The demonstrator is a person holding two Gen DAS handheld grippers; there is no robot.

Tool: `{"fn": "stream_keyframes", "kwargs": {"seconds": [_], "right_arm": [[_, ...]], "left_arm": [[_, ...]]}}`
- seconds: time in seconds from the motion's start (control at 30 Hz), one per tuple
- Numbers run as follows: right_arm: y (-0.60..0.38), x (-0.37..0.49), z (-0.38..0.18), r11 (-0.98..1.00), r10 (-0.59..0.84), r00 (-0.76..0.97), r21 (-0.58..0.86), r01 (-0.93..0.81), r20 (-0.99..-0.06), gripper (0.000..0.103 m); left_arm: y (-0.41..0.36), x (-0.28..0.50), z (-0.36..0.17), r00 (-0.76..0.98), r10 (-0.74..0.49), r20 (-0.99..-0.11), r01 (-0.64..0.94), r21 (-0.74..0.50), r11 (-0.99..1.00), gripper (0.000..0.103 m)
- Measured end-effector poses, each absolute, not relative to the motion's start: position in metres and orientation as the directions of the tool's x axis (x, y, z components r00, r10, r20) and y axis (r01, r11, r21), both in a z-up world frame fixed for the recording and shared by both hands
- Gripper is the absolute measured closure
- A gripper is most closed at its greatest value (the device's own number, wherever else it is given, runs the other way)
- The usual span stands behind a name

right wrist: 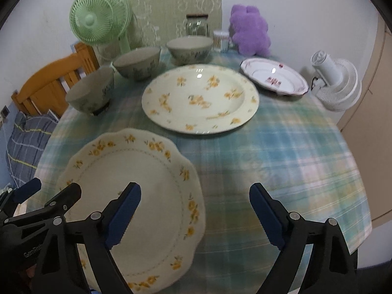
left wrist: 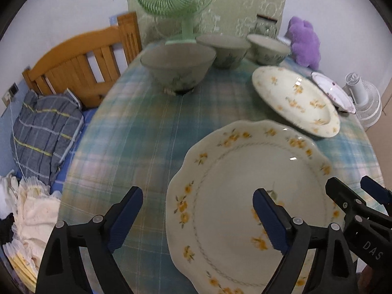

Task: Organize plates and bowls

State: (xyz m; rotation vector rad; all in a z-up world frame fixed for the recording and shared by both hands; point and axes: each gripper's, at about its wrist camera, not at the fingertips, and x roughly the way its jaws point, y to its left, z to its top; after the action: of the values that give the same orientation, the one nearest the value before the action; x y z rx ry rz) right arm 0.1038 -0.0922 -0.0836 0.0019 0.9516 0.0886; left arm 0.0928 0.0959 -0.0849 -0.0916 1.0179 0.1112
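Observation:
A scalloped plate with yellow flowers [left wrist: 245, 161] [right wrist: 137, 183] lies at the near edge of the checked tablecloth. My left gripper [left wrist: 198, 196] [right wrist: 56, 186] hangs open over its left rim, one finger above the cloth and one above the plate. My right gripper [right wrist: 196, 188] [left wrist: 349, 183] is open over its right rim in the same way. Nothing is held. Behind lie a deep round flowered plate [left wrist: 296, 100] [right wrist: 201, 98] and a small pink-rimmed plate [left wrist: 333, 90] [right wrist: 274, 76]. Three grey-green bowls [left wrist: 178, 66] [right wrist: 137, 63] stand in a row at the back left.
At the table's back stand a green fan [right wrist: 98, 17], a glass jar [right wrist: 197, 25], a tub of cotton swabs [right wrist: 220, 39] and a purple plush toy [right wrist: 250, 31]. A white fan [right wrist: 335, 83] sits off the right edge. A wooden bed frame [left wrist: 80, 58] and bedding lie left.

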Motion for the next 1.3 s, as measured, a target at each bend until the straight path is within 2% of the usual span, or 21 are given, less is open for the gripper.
{"fn": "stream_keyframes", "kwargs": {"seconds": [0.33,0.6,0.8,1.3], "right_arm": [[-0.072,0.125,-0.114,0.998,0.045,0.494,0.023,-0.052,-0.868,0.017],[-0.062,0.136,-0.129,0.999,0.022,0.428,0.000,-0.051,-0.903,0.023],[-0.061,0.139,-0.129,0.999,0.024,0.428,0.002,-0.054,-0.903,0.027],[-0.069,0.135,-0.123,0.998,0.037,0.410,0.010,-0.068,-0.911,0.027]], "left_arm": [[0.101,0.111,-0.108,0.457,-0.030,-0.889,-0.045,-0.056,0.997,0.022],[0.101,0.123,-0.114,0.409,-0.109,-0.906,0.002,-0.118,0.993,0.034],[0.100,0.124,-0.114,0.410,-0.113,-0.905,0.009,-0.120,0.993,0.035],[0.086,0.118,-0.104,0.406,-0.084,-0.910,-0.021,-0.101,0.995,0.036]]}}
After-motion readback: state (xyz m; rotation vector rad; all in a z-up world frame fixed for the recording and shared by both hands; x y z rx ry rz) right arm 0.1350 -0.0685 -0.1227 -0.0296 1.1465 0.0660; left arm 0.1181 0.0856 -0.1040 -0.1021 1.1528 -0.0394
